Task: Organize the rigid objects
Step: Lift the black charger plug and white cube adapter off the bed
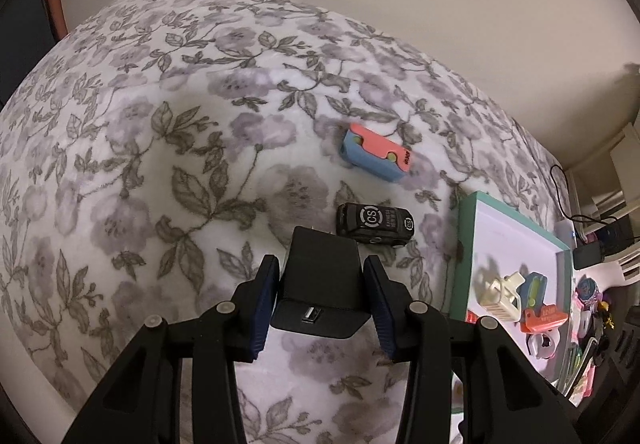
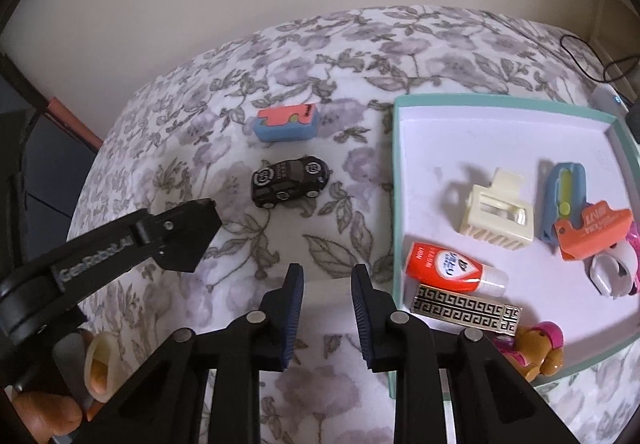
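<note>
The left gripper [image 1: 320,284] is clamped on a black USB charger block [image 1: 320,284], its blue pads [image 1: 267,300] pressing the two flat sides, port end toward the camera — the block hangs above the flowered bedspread [image 1: 120,164], not far from the tray's [image 2: 400,180] left rim. It looks stiff, smooth and fairly dense for its size, so a flat-sided pinch across the body, as now, seems the safest hold; the glossy shell could slip if tilted.

The right gripper [image 2: 327,286] has its jaws drawn in on something pale [image 2: 326,286] between the pads — what it is I cannot tell.

Two things lie on the bedspread left of the tray: a black toy car [image 2: 290,182], light and hard, best taken across its doors, and beyond it a pink-and-blue block [image 2: 286,122], best gripped on its long flat faces
</note>
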Tool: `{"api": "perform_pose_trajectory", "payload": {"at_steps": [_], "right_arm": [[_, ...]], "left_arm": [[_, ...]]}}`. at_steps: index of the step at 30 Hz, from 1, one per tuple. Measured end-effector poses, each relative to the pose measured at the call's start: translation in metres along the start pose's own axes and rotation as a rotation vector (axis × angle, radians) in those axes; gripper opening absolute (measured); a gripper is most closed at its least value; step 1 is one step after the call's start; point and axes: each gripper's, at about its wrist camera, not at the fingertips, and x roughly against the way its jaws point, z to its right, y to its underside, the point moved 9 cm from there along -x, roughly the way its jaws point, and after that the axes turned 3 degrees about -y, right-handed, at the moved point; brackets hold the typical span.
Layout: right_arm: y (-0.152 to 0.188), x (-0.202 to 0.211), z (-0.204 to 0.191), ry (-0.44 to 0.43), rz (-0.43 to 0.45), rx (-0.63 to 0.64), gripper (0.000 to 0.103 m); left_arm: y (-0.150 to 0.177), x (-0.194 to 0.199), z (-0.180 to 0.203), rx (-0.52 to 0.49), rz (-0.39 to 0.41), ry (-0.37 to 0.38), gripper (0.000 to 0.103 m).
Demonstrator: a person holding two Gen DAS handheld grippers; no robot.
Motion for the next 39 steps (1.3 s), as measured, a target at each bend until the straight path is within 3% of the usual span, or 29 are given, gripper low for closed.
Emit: {"api": "perform_pose_trajectory", "payload": {"at_steps": [14,15,18,26,30,39], "right_arm": [[0.014,-0.016,0.003,0.020,-0.068,0.005,0.028],[0.016,-0.017,0.003,0.026,-0.075,0.008,0.029],[0.023,-0.021,0.002,0.028,-0.098,0.015,0.050],[0.032,-0.027,-0.005,0.046,-0.129,0.060,0.052],[0.034,-0.032,-0.013,0.059,-0.135,0.099,0.060],[0.041,-0.045,-0.022,0.151,-0.161,0.219,0.064]], "left_arm": [[0.026,-0.021,-0.010,0.013,-0.106,-0.028,0.045],[0.028,-0.022,-0.011,0.016,-0.111,-0.027,0.045],[0.034,-0.022,-0.014,0.028,-0.124,-0.026,0.045],[0.049,-0.025,-0.026,0.054,-0.155,-0.042,0.045],[0.050,-0.026,-0.030,0.072,-0.158,-0.036,0.045],[0.049,-0.027,-0.036,0.095,-0.168,-0.032,0.045]]}}
